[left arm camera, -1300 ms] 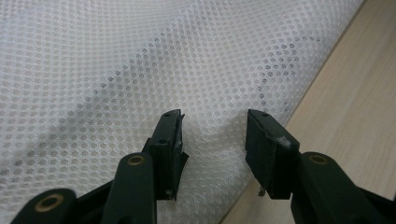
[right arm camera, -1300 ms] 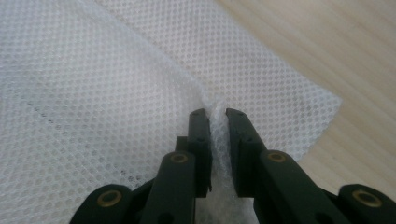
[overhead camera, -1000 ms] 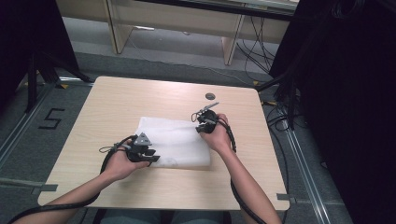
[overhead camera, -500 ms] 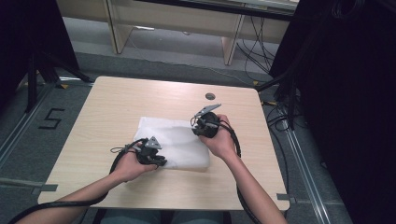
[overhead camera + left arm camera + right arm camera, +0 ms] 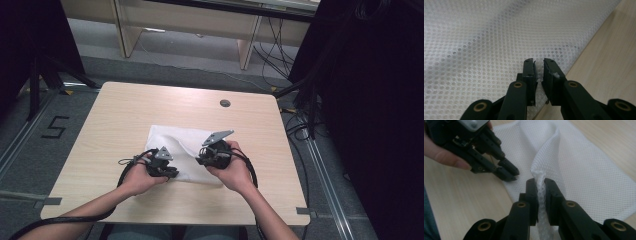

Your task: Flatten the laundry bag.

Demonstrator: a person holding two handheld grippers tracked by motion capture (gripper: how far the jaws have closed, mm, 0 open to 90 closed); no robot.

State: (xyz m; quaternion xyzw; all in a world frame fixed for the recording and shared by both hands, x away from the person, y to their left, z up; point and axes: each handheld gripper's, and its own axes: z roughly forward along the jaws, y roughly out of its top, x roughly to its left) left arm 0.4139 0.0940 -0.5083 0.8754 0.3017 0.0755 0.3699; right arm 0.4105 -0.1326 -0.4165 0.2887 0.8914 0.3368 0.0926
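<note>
Both grippers, L (image 5: 538, 65) & R (image 5: 541, 185), clamped on white mesh cloth (image 5: 186, 142). Looks light, floppy, prob. snaggy. Best gripped at edges/corners.

White mesh cloth (image 5: 186, 150) lies rumpled on table, near edge lifted

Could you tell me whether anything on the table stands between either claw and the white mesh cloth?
Nothing visible does. The left claw is already shut on the near edge of the white mesh cloth, and the right claw pinches a raised fold of it.
</note>
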